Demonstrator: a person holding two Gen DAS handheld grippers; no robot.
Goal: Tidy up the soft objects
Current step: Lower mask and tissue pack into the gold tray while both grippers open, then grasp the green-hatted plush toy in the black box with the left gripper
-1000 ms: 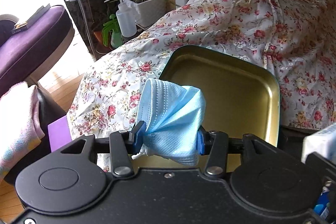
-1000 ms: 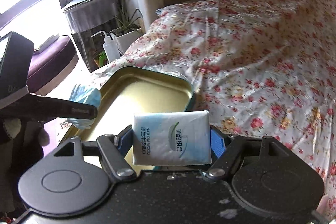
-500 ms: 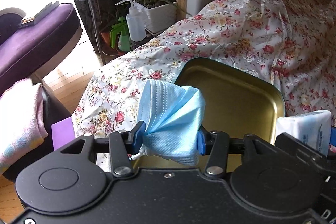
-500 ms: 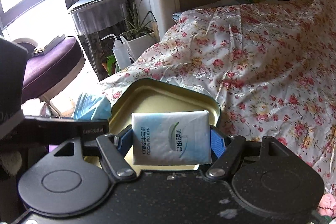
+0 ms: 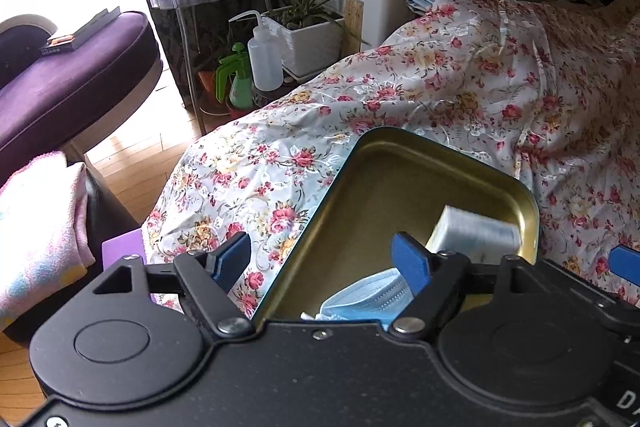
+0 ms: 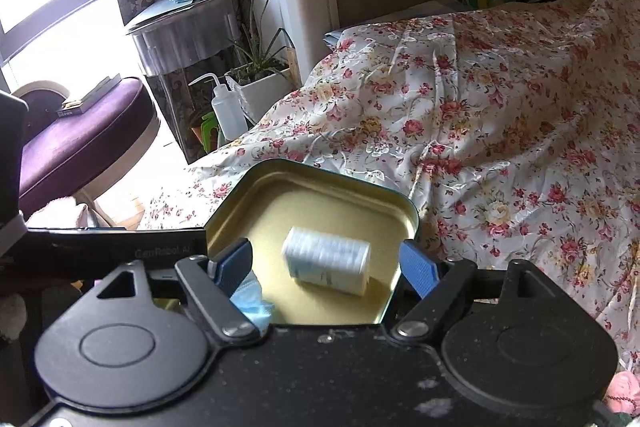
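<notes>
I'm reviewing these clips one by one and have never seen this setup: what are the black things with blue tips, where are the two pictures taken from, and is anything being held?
A person holds a hand tool in each hand; no robot is involved. Each tool has a camera looking forward along its two blue-tipped fingers, so each picture shows its own tool at the bottom. The left tongs and right tongs have both just been opening, and nothing is gripped between either pair. Below them, a gold-coloured rectangular metal tin sits on a flower-print bed cover. Inside it lie a crumpled pale blue face mask, at the near edge, and a white pack of tissues, blurred as if just dropped.
</notes>
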